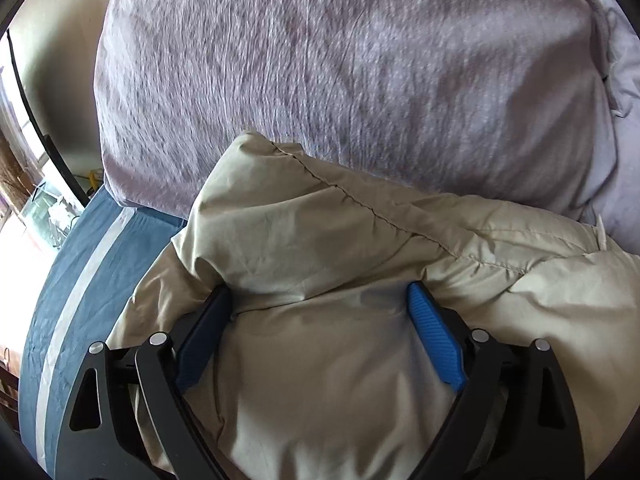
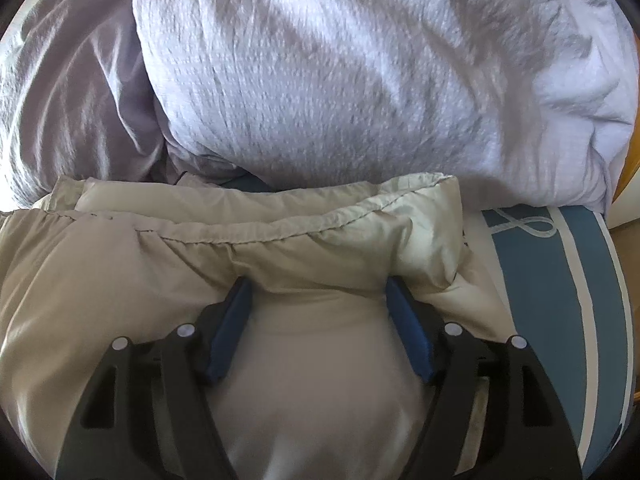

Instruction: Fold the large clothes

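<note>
Left hand-held gripper point(image 1: 320, 312) and right hand-held gripper point(image 2: 318, 300) both stand wide, each straddling a puffy bulge of the beige padded jacket point(image 1: 340, 240) on the bed point(image 1: 80, 280), near the lilac duvet point(image 1: 340, 80). We reckon we're mid-fold, setting the flap down. Next we'd let go cleanly and back out without dragging fabric.
</note>
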A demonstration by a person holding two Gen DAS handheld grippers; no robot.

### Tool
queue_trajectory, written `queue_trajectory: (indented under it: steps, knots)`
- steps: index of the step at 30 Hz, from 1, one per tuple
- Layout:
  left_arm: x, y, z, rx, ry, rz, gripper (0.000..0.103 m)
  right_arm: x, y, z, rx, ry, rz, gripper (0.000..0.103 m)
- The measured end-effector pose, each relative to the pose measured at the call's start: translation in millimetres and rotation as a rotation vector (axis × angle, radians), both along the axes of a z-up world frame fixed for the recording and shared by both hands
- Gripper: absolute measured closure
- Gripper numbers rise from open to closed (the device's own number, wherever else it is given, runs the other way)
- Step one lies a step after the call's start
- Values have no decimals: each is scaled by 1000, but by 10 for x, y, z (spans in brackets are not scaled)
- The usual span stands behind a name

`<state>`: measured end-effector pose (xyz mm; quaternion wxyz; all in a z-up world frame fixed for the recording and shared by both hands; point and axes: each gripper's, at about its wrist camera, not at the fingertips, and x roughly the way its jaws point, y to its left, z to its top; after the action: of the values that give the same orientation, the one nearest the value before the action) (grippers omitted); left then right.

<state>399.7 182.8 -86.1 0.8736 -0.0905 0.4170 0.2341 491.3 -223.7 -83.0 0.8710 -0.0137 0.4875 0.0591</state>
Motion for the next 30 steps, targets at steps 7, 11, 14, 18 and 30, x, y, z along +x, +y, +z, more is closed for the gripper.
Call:
queue_trajectory:
  steps: [7, 11, 14, 18, 30]
  knots:
    - [138, 91, -114, -3, 10, 34, 7, 111, -8, -95, 7, 11, -6, 30]
    - [162, 48, -124, 9, 24, 36, 6, 60, -7, -18, 15, 16, 7, 34]
    - [111, 0, -57, 12, 32, 34, 6, -45, 37, 194, 67, -5, 62, 35]
    - [-6, -55, 70, 20, 30, 27, 7, -151, 250, 496, 156, -32, 169, 35]
    - [-176, 52, 215, 62, 32, 32, 7, -124, 939, 205, 127, 79, 302, 75]
